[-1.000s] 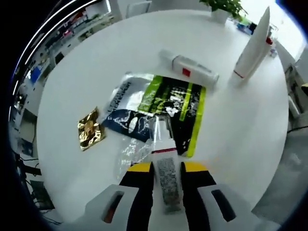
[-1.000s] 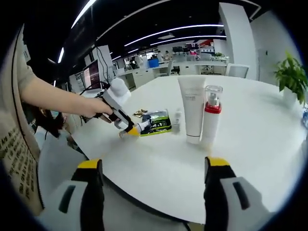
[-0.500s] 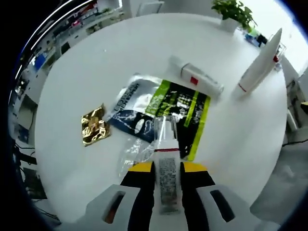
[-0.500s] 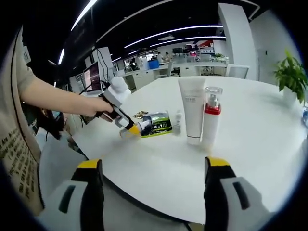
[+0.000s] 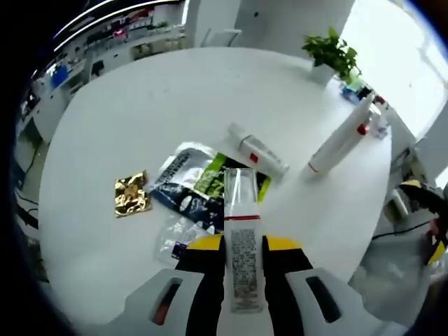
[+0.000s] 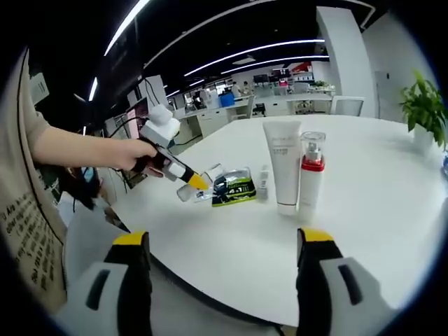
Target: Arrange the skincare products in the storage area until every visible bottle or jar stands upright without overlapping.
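A: How far along is it?

B: Partly done, I judge. On the table (image 6: 392, 231), the white tube (image 6: 283, 164) and the pump bottle (image 6: 310, 175) stand upright, touching or nearly so, side by side. They count as arranged.

A: And what is left?

B: At least two pieces. The left gripper (image 5: 242, 245) is clamped on a small bottle (image 5: 240, 217) with a clear cap and a printed label, lifted off the table above the sachets (image 5: 210, 182). In the right gripper view that bottle (image 6: 199, 187) hangs tilted, on the far side of the sachets from the white tube. It has to be set down upright.

A: The other?

B: A small tube (image 5: 257, 150) with a red mark lies flat just beside the sachets, between them and the white tube. It needs standing up.

A: The right gripper?

B: The right gripper (image 6: 220, 269) is wide apart and empty, held back from the table edge, short of the white tube.

A: Anything else?

B: A gold packet (image 5: 131, 194) lies beyond the sachets, away from the white tube. It is flat and cannot stand, I think.
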`<control>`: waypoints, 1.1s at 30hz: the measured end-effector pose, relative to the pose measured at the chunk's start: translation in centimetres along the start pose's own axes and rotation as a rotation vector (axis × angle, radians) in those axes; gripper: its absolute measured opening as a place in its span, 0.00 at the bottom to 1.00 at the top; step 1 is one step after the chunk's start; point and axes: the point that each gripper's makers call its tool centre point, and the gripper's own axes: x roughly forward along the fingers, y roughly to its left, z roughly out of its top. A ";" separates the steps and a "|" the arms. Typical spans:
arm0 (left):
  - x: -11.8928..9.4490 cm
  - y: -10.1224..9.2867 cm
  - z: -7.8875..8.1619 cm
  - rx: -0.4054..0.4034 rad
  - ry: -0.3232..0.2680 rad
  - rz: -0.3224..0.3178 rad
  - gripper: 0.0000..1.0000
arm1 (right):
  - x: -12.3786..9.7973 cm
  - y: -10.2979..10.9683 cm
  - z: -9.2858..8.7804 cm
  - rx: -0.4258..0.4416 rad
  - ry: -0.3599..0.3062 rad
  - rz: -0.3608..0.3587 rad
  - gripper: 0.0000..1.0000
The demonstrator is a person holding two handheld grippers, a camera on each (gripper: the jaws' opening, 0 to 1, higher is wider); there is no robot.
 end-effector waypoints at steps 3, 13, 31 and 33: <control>-0.7 -1.4 0.4 -0.035 -0.024 -0.052 0.16 | -0.2 0.5 0.4 0.021 -0.019 0.026 0.85; -2.8 -6.7 1.9 -0.057 -0.137 -0.238 0.17 | -1.0 1.1 3.9 0.093 -0.115 0.132 0.75; -7.1 -22.5 4.6 0.108 -0.344 -0.723 0.17 | -2.3 1.4 9.9 0.148 -0.187 0.315 0.58; -7.3 -23.0 4.5 0.108 -0.345 -0.742 0.17 | -2.5 1.5 10.7 0.163 -0.206 0.332 0.55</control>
